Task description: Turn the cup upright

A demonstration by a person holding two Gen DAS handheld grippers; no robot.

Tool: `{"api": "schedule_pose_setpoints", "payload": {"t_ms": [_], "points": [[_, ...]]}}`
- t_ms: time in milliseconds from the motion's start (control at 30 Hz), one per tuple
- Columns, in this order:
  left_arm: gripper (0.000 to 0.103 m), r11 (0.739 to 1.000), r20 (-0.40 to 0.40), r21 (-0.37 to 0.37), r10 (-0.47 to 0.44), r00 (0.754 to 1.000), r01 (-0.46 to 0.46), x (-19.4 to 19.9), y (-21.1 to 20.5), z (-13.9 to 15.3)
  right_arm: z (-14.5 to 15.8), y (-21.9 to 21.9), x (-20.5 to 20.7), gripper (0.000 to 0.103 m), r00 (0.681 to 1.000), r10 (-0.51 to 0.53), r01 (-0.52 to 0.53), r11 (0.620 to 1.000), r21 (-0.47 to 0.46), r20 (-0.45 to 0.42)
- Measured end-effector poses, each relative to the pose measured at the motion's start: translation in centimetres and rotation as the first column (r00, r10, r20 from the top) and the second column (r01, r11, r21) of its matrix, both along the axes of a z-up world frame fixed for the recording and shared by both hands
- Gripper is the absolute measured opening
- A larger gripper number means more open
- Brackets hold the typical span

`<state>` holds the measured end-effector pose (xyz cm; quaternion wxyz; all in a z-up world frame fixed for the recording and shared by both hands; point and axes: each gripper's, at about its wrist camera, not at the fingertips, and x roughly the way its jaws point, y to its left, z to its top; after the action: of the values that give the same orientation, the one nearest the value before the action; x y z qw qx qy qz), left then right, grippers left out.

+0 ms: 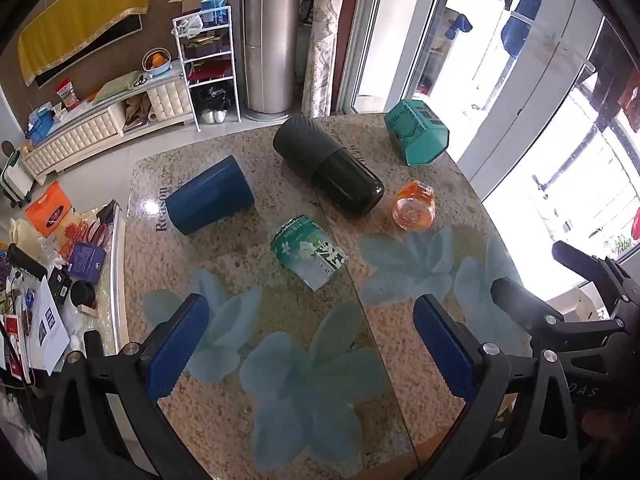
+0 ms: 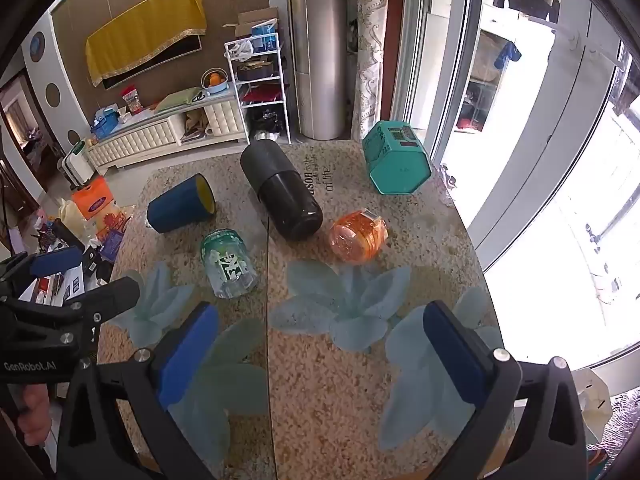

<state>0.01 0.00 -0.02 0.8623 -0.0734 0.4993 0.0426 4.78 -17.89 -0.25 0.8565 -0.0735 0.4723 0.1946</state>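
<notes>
Several cups lie on their sides on the speckled table (image 1: 312,312): a dark blue cup (image 1: 210,201) (image 2: 182,204) with a yellow inside, a green printed paper cup (image 1: 308,254) (image 2: 230,264), a large black tumbler (image 1: 326,164) (image 2: 282,190), an orange glass cup (image 1: 414,205) (image 2: 358,236) and a teal hexagonal cup (image 1: 416,132) (image 2: 396,158). My left gripper (image 1: 312,344) is open and empty, held above the near table. My right gripper (image 2: 320,350) is open and empty beside it; each shows at the edge of the other's view.
A seam (image 2: 267,320) splits the glass tabletop. A cluttered side table (image 1: 60,280) stands to the left. A white shelf rack (image 1: 208,64), a low cabinet and a metal column (image 1: 268,36) stand behind. Glass doors (image 1: 520,80) run along the right.
</notes>
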Motion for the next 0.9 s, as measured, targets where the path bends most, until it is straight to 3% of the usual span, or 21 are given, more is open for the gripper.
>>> {"api": "schedule_pose_setpoints", "payload": {"t_ms": [900], "points": [[0.102, 1.000, -0.007, -0.004, 0.000, 1.000, 0.000, 0.05, -0.01, -0.04, -0.06, -0.07, 0.24, 0.103, 1.000, -0.001, 0.001, 1.000, 0.006, -0.004]]}}
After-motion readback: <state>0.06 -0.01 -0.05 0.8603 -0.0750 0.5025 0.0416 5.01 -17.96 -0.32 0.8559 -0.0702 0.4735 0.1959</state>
